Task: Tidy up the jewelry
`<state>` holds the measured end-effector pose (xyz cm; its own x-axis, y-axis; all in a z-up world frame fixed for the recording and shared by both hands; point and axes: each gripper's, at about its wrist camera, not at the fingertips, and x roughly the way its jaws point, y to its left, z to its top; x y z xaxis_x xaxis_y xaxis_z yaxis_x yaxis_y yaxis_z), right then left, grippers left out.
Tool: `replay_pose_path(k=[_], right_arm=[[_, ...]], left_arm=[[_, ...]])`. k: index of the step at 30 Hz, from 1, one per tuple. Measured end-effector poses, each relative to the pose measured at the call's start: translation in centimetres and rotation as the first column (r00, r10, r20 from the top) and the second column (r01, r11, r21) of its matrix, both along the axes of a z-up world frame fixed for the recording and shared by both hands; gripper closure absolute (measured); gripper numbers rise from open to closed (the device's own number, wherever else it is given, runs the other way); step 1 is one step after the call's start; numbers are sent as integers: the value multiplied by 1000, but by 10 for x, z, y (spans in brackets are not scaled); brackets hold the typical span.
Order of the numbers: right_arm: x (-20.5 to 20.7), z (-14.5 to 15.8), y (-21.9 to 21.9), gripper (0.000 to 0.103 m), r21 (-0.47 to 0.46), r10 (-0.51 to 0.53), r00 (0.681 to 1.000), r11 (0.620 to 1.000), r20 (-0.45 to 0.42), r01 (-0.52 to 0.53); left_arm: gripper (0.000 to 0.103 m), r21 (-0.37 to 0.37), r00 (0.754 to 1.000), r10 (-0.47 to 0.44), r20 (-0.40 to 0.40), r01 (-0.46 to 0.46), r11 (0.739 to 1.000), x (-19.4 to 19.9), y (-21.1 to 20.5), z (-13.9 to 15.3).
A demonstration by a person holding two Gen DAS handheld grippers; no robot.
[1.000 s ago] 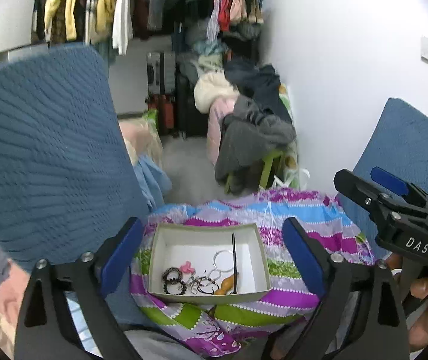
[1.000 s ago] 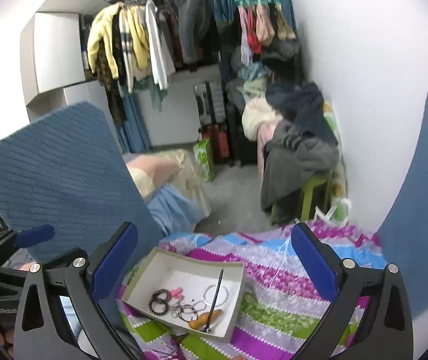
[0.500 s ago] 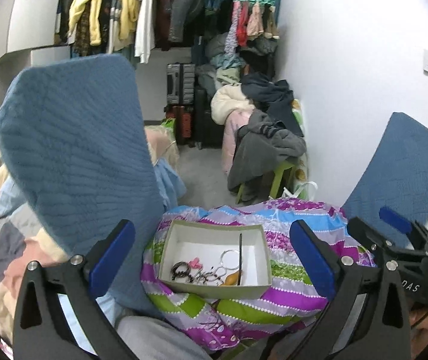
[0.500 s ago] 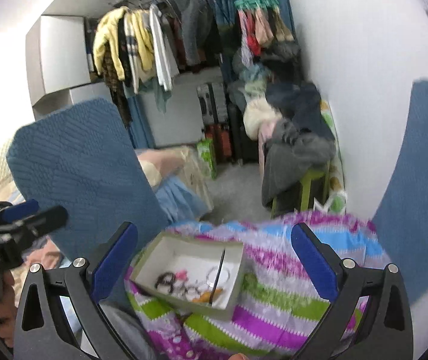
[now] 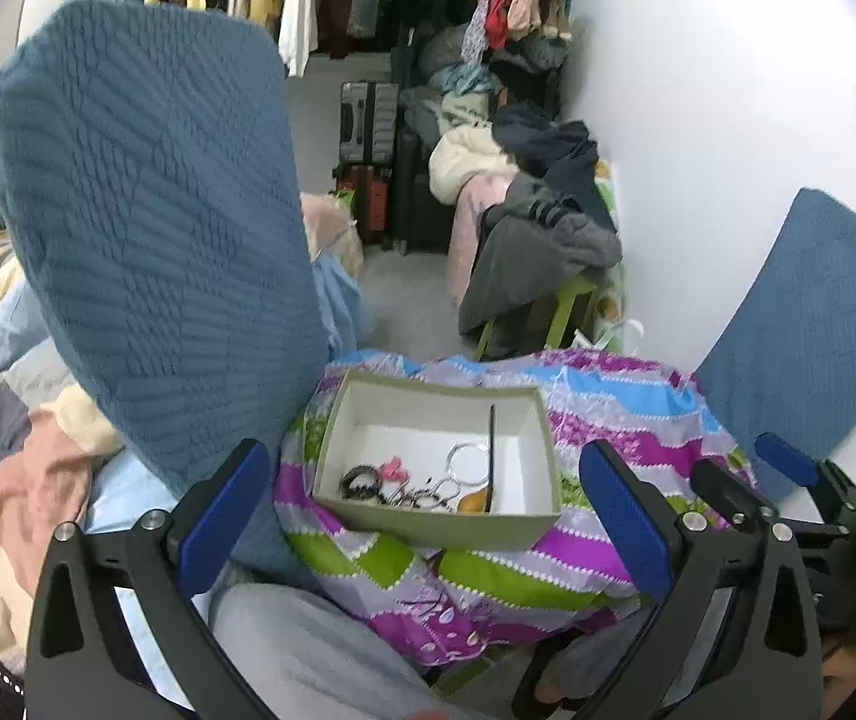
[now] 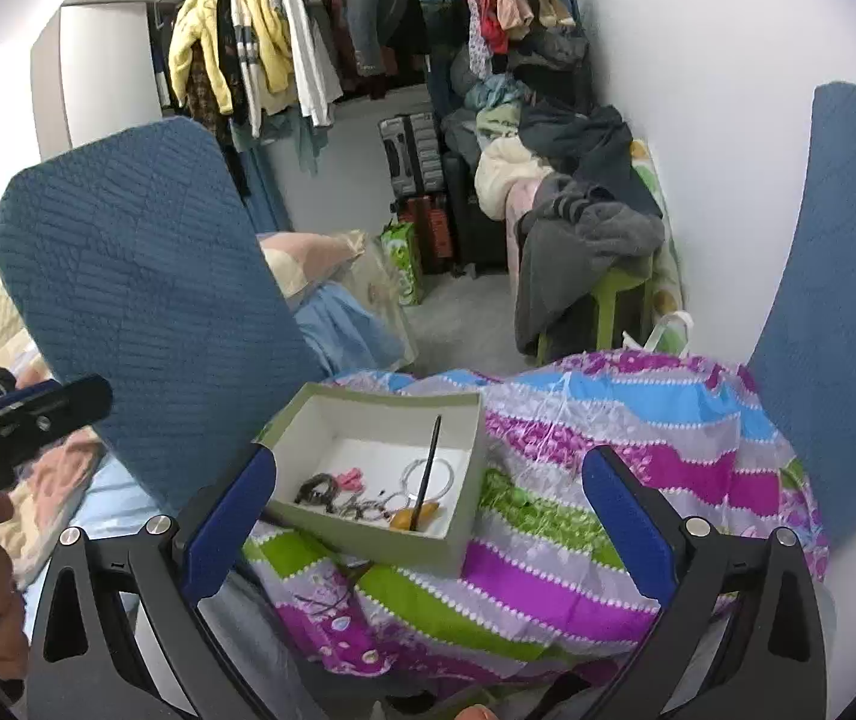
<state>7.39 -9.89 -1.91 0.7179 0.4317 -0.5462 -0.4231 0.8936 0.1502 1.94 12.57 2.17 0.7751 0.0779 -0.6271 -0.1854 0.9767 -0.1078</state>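
Note:
An open olive-green cardboard box (image 5: 368, 510) with a white inside rests on a striped purple, green and blue cloth (image 5: 626, 420). Inside lie dark bracelets (image 5: 359, 477), a pink piece (image 5: 391, 469), silver bangles (image 5: 469, 456), a black stick (image 5: 491, 450) and an orange piece (image 5: 475, 501). The box also shows in the right wrist view (image 6: 368, 546). My left gripper (image 5: 425, 516) is open and empty, held back from the box. My right gripper (image 6: 428, 519) is open and empty, also short of the box.
A big blue cushion (image 5: 146, 210) stands left of the box, another (image 5: 806, 324) at the right by the white wall. Bedding (image 5: 2, 420) lies far left. Piled clothes on a green stool (image 5: 542, 252), suitcases and hanging clothes fill the back.
Both grippers have pulled back and up from the box, which now looks smaller and further off. The box and its contents have not moved.

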Motion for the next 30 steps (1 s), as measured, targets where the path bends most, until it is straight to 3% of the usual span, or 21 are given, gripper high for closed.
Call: replay_pose_path(k=[15,30], right_arm=[[-8,-16,7,0,-45,22,1000,999,-12,-23],[-4,-23,2,0,-56,2,1000,998,-27,-3]], left_arm=[[1,-26,998,3,-56,-5,1000,5,1,-26],[1,0,995,1,-98,-1,1000,6,-6,-36]])
